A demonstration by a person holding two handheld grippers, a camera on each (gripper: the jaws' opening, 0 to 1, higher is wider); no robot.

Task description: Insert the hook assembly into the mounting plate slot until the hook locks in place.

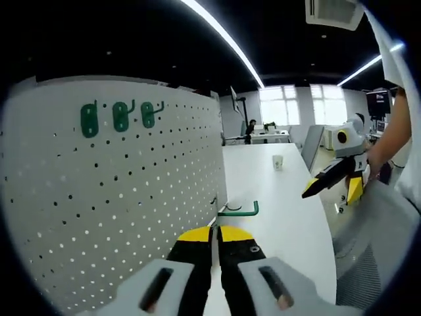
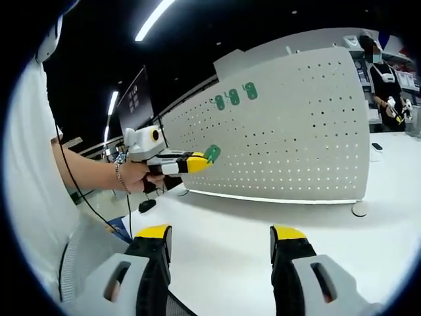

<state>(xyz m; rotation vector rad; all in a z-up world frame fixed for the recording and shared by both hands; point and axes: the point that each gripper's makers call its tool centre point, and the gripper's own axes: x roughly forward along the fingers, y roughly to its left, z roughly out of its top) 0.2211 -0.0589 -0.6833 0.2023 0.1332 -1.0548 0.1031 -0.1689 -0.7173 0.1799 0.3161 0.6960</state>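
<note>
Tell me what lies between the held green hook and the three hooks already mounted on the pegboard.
Only bare pegboard holes separate the held hook from the mounted hooks, per right gripper view.

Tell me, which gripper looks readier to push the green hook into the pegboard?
Left. The left gripper is shut on the green hook close to the pegboard; the right gripper is open and holds nothing.
</note>
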